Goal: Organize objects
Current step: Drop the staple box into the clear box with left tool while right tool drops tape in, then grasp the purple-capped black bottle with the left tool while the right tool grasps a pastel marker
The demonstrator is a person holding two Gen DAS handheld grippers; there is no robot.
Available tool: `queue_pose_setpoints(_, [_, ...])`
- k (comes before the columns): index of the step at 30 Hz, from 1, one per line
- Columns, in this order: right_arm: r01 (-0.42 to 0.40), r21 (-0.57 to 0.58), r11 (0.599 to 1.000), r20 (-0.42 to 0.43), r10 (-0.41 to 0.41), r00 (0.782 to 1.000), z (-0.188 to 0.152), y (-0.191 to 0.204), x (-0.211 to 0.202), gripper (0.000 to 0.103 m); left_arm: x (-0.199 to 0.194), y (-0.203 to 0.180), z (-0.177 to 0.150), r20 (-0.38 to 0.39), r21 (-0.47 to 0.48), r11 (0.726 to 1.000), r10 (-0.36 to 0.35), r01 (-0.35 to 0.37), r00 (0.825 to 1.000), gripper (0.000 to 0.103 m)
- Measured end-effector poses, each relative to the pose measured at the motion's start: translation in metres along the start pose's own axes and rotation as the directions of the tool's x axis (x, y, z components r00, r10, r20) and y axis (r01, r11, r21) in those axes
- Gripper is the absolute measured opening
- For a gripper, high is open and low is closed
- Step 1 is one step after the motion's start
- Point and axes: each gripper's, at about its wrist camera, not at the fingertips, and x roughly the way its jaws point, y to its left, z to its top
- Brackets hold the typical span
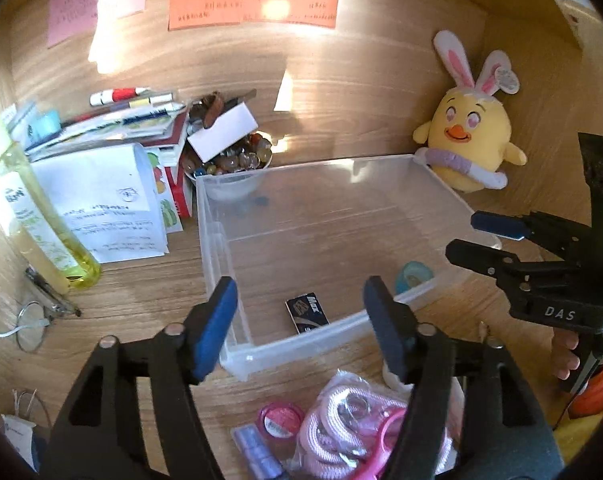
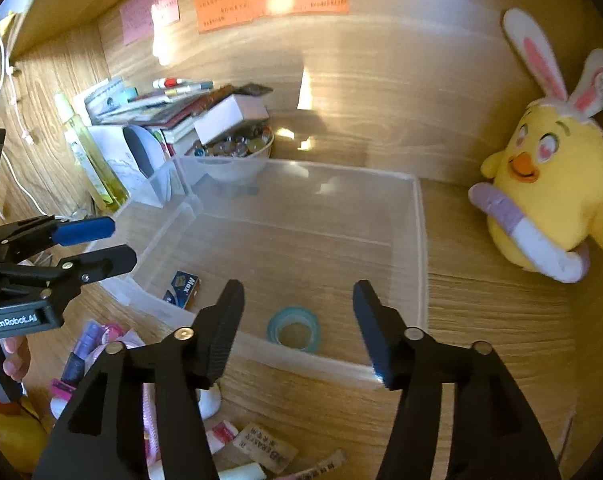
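Currently, bin: clear rigid plastic bin [image 1: 221,216] sitting on woodgrain worktop [image 1: 141,288].
Contents: teal tape ring [image 2: 293,326], flat staple box [image 1: 306,312] lying inside.
Tongs: left tongs [image 1: 299,320], right tongs [image 2: 297,320] both gaping wide, gripping nothing.

Yellow chick plush [image 2: 549,200] with rabbit ears against the right wall; coloured paper notes [image 1: 253,4] on the back panel; bowl of glass pebbles [image 1: 237,160] beside stacked booklets [image 1: 113,128]; yellow-green bottle [image 1: 33,208] at left.
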Motion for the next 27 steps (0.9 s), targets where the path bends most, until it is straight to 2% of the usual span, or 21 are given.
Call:
queue_pose_setpoints(3, [0.003,0.009,1.000,0.027,-0.003,1.000,-0.006,0.001,-0.018,0.062,-0.014,0.001,-0.007,0.024,-0.008,1.000,0.018,-0.018,1.000,0.087])
queue_pose_setpoints(9, [-0.005,0.046,0.999,0.057,0.002,0.998,-0.032,0.015,-0.050,0.070,-0.036,0.007,-0.033,0.043,-0.012,0.996,0.090,-0.090,0.995,0.095])
queue_pose_setpoints(14, [0.000,0.082,0.997,0.020,-0.001,1.000,-0.068,0.029,-0.056,0.070,-0.038,0.021,-0.062,-0.012,-0.033,0.991,0.131,-0.131,0.991,0.095])
queue_pose_setpoints(21, [-0.025,0.183,0.983,-0.070,0.039,0.997,-0.109,0.018,-0.051,0.070,-0.022,0.035,-0.093,-0.117,-0.093,0.990,0.096,-0.107,0.989,0.095])
queue_pose_setpoints(23, [-0.034,0.212,0.977,-0.083,0.053,0.995,-0.117,0.014,-0.049,0.070,-0.018,0.035,-0.099,-0.131,-0.099,0.990,0.090,-0.103,0.987,0.091])
queue_pose_setpoints(25, [-0.038,0.230,0.972,-0.094,0.061,0.994,-0.120,0.011,-0.046,0.069,-0.015,0.035,-0.103,-0.148,-0.106,0.990,0.076,-0.093,0.986,0.081])
queue_pose_setpoints(27, [-0.045,0.248,0.968,-0.099,0.072,0.992,-0.122,0.009,-0.043,0.063,-0.014,0.036,-0.106,-0.153,-0.116,0.990,0.062,-0.081,0.986,0.078])
